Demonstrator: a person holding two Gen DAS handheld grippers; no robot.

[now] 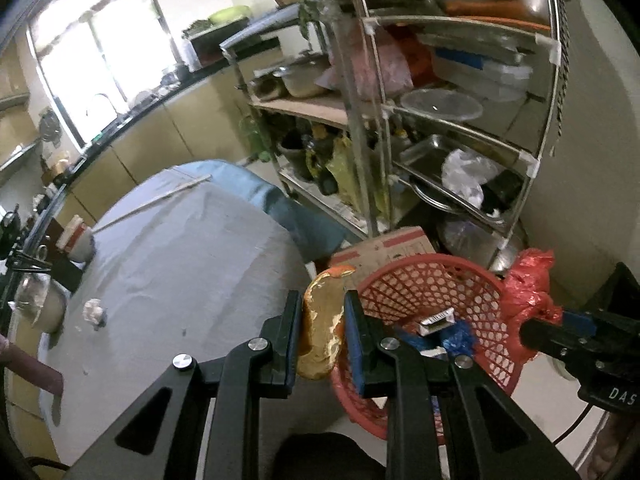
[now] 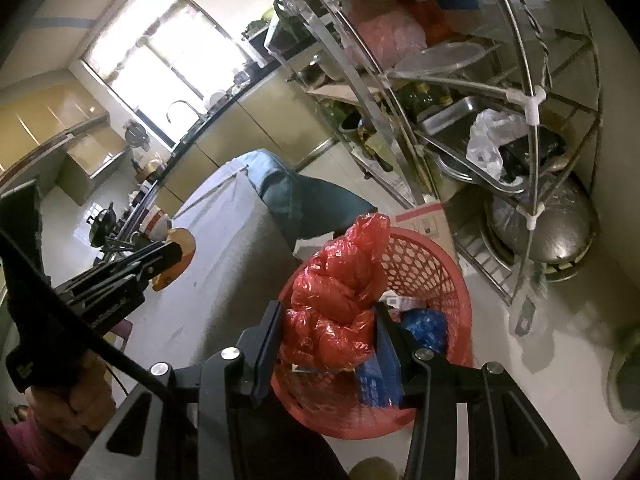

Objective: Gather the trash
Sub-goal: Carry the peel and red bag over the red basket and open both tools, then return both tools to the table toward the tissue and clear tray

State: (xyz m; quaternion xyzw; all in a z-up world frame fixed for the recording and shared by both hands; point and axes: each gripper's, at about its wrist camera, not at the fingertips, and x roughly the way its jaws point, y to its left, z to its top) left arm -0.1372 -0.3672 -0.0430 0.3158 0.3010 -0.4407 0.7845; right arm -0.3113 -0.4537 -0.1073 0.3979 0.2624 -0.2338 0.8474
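A red plastic basket (image 1: 440, 300) with a lattice wall stands on the pale floor, just beside the edge of a table and in front of a metal rack. Inside it lie a small white and dark carton (image 1: 437, 320) and some crumpled blue plastic (image 1: 456, 338).

The left gripper (image 1: 322, 344) is clenched on a piece of orange peel (image 1: 320, 332), pale on its inner face and orange at the top edge. The peel stands upright between the two pads, at the near left rim of the basket, between table and basket. In the right wrist view the same gripper (image 2: 176, 258) shows from the side, with the peel (image 2: 182, 256) sticking out beyond its tips, over the table's edge.

The right gripper (image 2: 328, 344) is clenched on a crumpled red plastic bag (image 2: 340, 292). The bag bulges up between the pads and hangs over the basket (image 2: 432, 264), above the blue plastic (image 2: 426, 326). In the left wrist view the bag (image 1: 528, 288) sits at the basket's right rim.

The table (image 1: 180, 264) is covered with a grey cloth. On it lie a small crumpled white wad (image 1: 94, 310), near the left side, and a pair of long chopsticks (image 1: 160, 200) farther back. A cardboard box (image 1: 392, 246) sits on the floor behind the basket. The metal rack (image 1: 460, 128) holds trays, bowls, lids and bags. A bright window (image 2: 160, 44) lights a counter at the back.
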